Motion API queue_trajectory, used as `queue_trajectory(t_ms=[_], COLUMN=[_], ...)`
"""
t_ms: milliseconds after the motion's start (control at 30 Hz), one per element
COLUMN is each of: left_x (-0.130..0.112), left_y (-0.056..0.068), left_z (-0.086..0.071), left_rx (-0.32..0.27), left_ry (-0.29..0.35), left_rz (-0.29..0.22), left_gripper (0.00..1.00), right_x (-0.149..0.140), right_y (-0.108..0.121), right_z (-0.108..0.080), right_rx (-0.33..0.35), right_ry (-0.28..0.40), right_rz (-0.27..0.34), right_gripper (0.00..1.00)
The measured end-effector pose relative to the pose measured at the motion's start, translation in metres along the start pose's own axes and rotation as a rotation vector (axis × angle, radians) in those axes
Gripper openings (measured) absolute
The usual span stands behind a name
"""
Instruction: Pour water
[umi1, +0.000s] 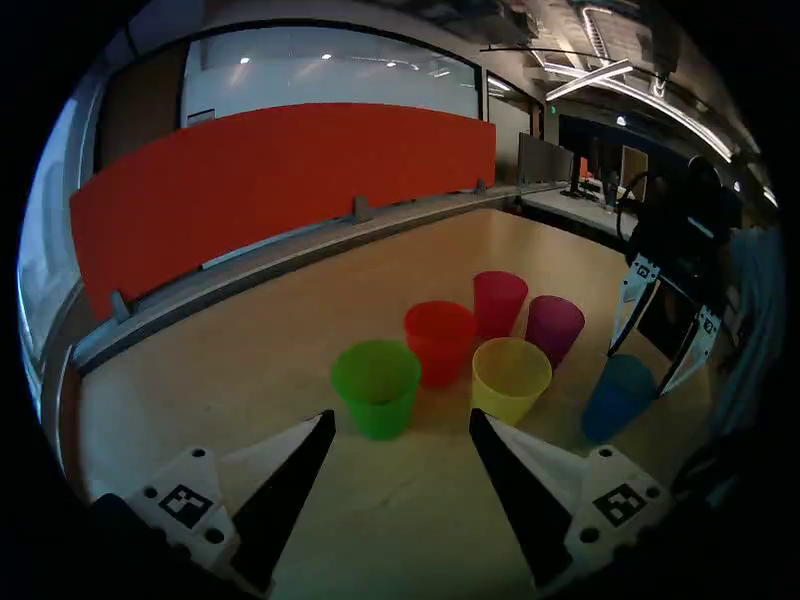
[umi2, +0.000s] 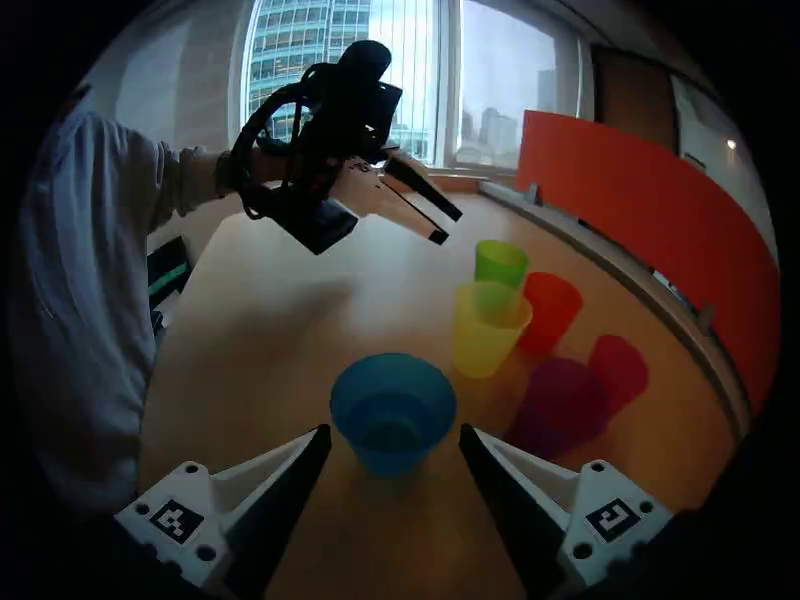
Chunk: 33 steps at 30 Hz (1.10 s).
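Six plastic cups on the wooden table (umi2: 260, 320), all upright, and the one that counts is the blue cup (umi2: 392, 410). It stands a little apart from the other five, squarely between the two fingers of the right gripper (umi2: 393, 430). That gripper is spread wide, one finger on either side of the cup, and a sliver of table shows between each tip and the cup wall (so no squeeze on it). Whether there's water inside I can't tell; the inside just reads dark blue.

Just beyond, the rest sit in a tight cluster. The yellow cup (umi2: 488, 325) is closest to the blue one, with the green cup (umi2: 500, 262) behind it and the red-orange cup (umi2: 550, 310) just beside it. The purple cup (umi2: 560, 405) and pink cup (umi2: 620, 370) stand side by side.

The left gripper (umi2: 449, 228) hangs in the air above the table, well apart from the cups, held by a person in a grey sleeve (umi2: 80, 280). Its fingers are parted with nothing between them, and in the left gripper view the green cup sits just ahead of its tips. A long orange partition (umi2: 650, 210) runs along the table's far side.
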<state>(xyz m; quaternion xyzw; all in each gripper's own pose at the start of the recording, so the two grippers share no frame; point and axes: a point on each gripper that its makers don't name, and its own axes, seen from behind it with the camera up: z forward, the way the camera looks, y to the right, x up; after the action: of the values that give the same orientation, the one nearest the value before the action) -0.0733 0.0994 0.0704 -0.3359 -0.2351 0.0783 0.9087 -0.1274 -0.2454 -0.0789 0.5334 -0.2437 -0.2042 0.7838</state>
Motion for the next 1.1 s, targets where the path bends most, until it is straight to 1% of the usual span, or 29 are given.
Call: queue_trajectory(t_ms=[267, 467, 633, 767, 1100], left_x=[-0.005, -0.007, -0.007, -0.008, -0.012], left_y=[-0.003, -0.004, -0.005, -0.007, -0.008], left_z=[0.003, 0.004, 0.004, 0.006, 0.013], left_rx=[0.003, 0.002, -0.001, -0.001, -0.006], left_ry=[-0.018, -0.023, -0.023, -0.027, -0.046], left_rz=[0.006, 0.011, 0.01, 0.01, 0.02], left_gripper=[1.0, 1.0, 1.0, 1.0, 1.0], right_x=[0.003, 0.006, 0.008, 0.007, 0.01], right_y=[-0.003, -0.004, -0.003, -0.002, -0.003], right_z=[0.02, 0.03, 0.032, 0.033, 0.029], right_rx=[0.015, 0.021, 0.016, 0.012, 0.024], right_ry=[0.004, 0.01, 0.015, 0.013, 0.028], right_rz=[0.006, 0.005, 0.004, -0.004, -0.007], right_gripper=[1.0, 1.0, 0.99, 0.93, 0.92])
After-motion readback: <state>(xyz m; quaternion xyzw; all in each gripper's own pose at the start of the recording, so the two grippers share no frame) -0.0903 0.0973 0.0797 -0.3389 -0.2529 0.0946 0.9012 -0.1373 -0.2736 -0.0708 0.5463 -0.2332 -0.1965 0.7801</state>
